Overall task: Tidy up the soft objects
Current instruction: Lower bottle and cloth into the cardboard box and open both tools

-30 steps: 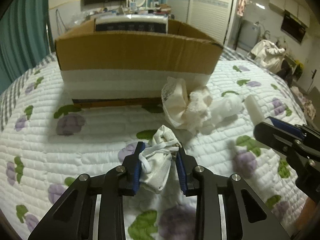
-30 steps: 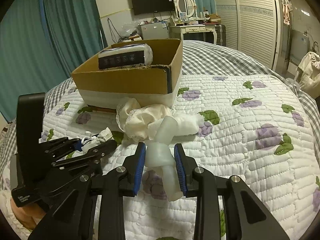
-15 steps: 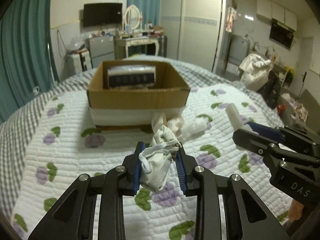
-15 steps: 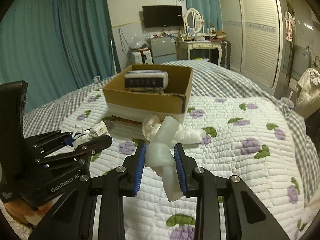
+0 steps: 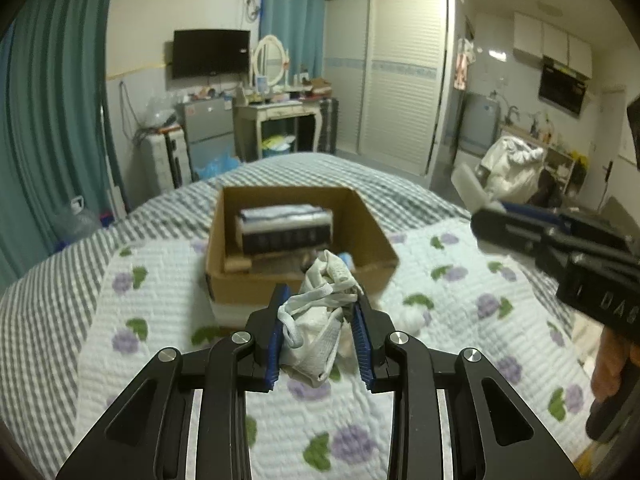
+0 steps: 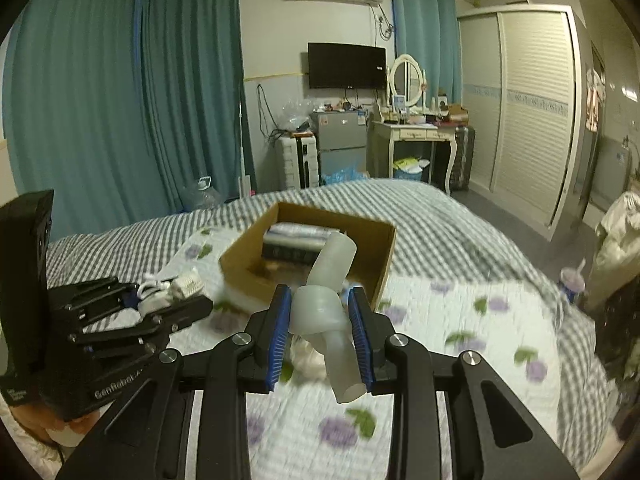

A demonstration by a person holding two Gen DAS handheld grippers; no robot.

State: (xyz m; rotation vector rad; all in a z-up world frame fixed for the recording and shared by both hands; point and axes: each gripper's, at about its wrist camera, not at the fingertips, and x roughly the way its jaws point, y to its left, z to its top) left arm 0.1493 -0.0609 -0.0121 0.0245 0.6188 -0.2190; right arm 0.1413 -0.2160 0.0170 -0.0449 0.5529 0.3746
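Both tools are gripping soft items above the bed, left tool pinching a white cloth bundle, right tool clamping a translucent tube, likely for dropping into the cardboard box.

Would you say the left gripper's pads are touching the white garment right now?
Touching. In the left wrist view, both blue pads press against the bunched white garment, which hangs clamped between them.

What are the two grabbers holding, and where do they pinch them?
The left gripper pinches a crumpled white cloth around its middle. The right gripper pinches a knotted white roll at its knot.
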